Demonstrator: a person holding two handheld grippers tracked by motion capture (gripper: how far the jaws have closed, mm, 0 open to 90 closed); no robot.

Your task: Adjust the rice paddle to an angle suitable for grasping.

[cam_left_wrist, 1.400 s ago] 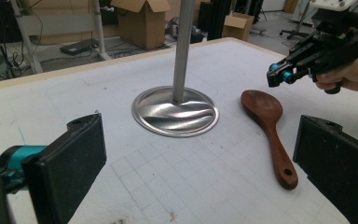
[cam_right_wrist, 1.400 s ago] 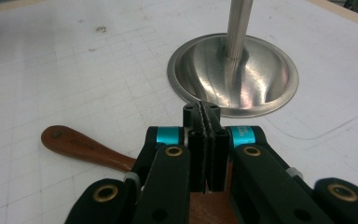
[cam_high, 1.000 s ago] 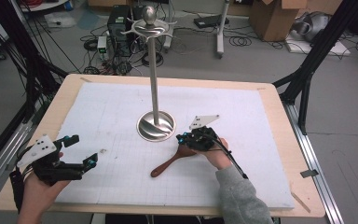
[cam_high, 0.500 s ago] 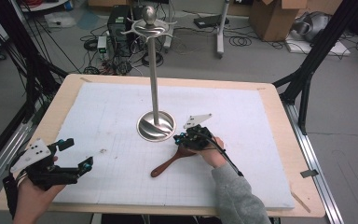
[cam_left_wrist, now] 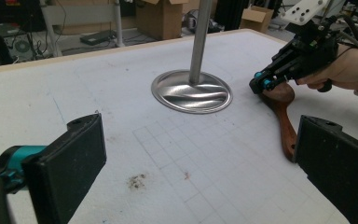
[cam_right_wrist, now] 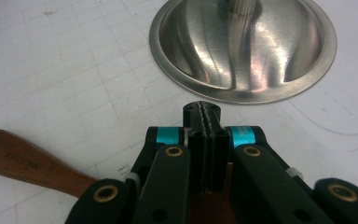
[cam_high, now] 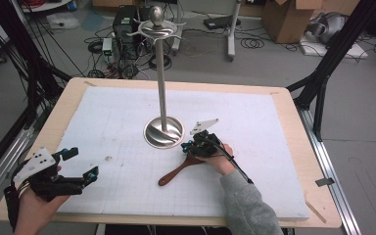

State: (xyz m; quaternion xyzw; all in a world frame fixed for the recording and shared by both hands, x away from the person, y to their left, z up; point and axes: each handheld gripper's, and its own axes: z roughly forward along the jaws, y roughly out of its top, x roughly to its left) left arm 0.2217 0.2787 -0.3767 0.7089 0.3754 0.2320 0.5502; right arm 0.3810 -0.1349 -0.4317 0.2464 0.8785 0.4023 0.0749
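Wooden spoon (cam_high: 176, 170) lies near the middle of the table (cam_high: 293, 147), toward its front edge, bowl just beside the steel stand (cam_high: 163, 131). Right gripper (cam_high: 192, 145) sits over that bowl, jaws clenched together. Left gripper (cam_high: 81, 164) hovers released at the front-left corner.

A metal stand (cam_high: 163, 131) is standing near the middle of the desk (cam_high: 284, 117). A wooden spatula (cam_high: 176, 172) is lying just toward the near edge from its base, its blade under the right tongs (cam_high: 190, 147). The left tongs (cam_high: 81, 164) are hovering at the near left corner.
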